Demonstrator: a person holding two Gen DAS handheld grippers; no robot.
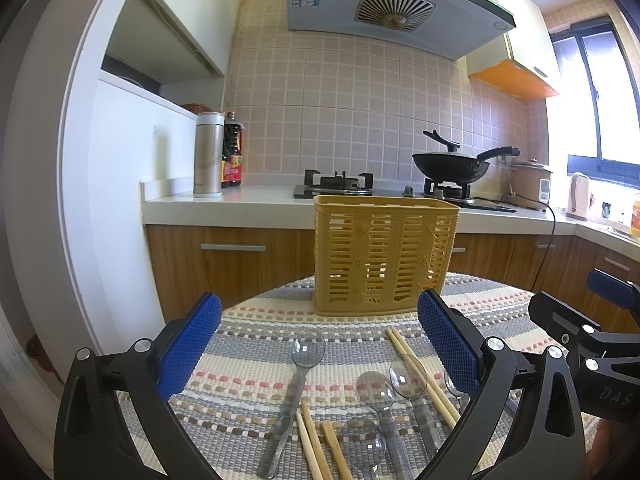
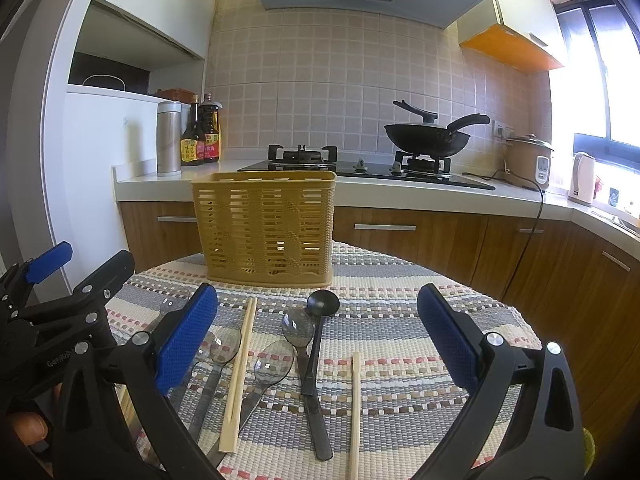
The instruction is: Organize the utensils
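Fingers (image 1: 188,344) of both grippers spread, empty, above spoons (image 2: 296,326) and chopsticks (image 2: 240,376); basket (image 2: 266,228) near mat's far edge.

A basket (image 2: 266,228) stands at the table's (image 2: 400,280) far edge. Spoons (image 2: 298,328) and chopsticks (image 2: 240,376) lie before it.

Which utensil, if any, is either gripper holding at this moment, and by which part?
None. The left gripper and right gripper both have jaws wide open, empty, above the spoons and chopsticks lying on the mat.
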